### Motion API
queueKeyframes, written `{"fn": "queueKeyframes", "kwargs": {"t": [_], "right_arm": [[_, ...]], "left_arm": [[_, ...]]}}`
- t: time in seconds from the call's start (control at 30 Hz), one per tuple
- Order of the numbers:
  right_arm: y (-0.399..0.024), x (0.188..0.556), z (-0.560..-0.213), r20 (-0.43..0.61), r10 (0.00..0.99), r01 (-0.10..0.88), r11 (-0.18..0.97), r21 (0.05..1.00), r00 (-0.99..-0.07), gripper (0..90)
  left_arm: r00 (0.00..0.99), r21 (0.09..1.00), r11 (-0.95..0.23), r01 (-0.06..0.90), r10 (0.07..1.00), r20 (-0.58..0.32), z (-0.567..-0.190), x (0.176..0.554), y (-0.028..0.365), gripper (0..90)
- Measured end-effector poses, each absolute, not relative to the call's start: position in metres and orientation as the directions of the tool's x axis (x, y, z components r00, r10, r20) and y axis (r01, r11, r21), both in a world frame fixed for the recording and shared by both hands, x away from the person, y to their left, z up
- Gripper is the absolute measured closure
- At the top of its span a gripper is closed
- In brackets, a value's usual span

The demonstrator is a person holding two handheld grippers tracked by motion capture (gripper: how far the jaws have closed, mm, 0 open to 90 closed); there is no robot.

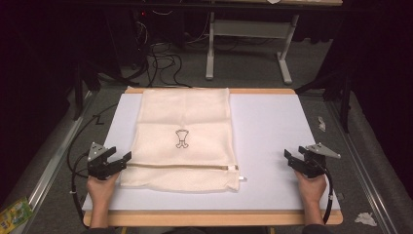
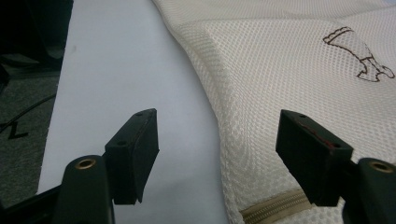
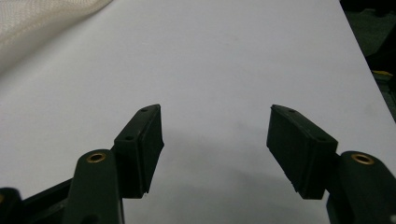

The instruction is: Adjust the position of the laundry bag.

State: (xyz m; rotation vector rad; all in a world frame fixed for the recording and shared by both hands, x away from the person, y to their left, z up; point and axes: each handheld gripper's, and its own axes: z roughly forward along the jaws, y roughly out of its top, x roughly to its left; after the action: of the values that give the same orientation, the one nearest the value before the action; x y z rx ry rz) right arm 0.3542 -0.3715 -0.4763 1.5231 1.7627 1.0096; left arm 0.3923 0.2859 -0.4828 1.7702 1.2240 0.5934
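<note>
- the high view looked forward and down from above the person's side, taking in the whole desk (image 1: 272, 126).
- each hand-held gripper view sat low and close over the desk.
- the high and left views shared the mesh bag (image 1: 185, 141) (image 2: 289, 84).

The mesh bag (image 2: 299, 79) runs off the top and right edges of the left gripper view, and its zipper (image 2: 273, 207) is cut at the bottom. In the right gripper view just a corner of it peeks in. Can't make out what that little brown emblem (image 1: 181, 138) is.
</note>
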Motion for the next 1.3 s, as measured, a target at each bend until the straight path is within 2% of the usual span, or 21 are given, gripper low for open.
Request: {"fn": "queueKeyframes", "kwargs": {"t": [0.57,0.87,1.07,1.3], "right_arm": [[-0.371,0.355,-0.476,0.028,0.984,0.536,0.072,0.841,-0.177,40.2],[-0.373,0.354,-0.476,0.055,0.984,0.535,0.044,0.844,-0.169,40.1],[-0.376,0.347,-0.473,0.060,0.985,0.476,0.023,0.879,-0.159,49.6],[-0.371,0.349,-0.472,0.046,0.987,0.501,0.039,0.864,-0.155,52.4]], "left_arm": [[0.395,0.860,-0.123,0.495,0.913,-0.097,-0.483,0.392,0.286,30.6],[0.392,0.865,-0.109,0.490,0.913,-0.107,-0.483,0.392,0.288,29.2],[0.375,0.860,-0.033,0.509,0.908,-0.187,-0.483,0.394,0.296,30.2],[0.390,0.855,-0.083,0.511,0.909,-0.145,-0.481,0.396,0.290,31.1]]}}
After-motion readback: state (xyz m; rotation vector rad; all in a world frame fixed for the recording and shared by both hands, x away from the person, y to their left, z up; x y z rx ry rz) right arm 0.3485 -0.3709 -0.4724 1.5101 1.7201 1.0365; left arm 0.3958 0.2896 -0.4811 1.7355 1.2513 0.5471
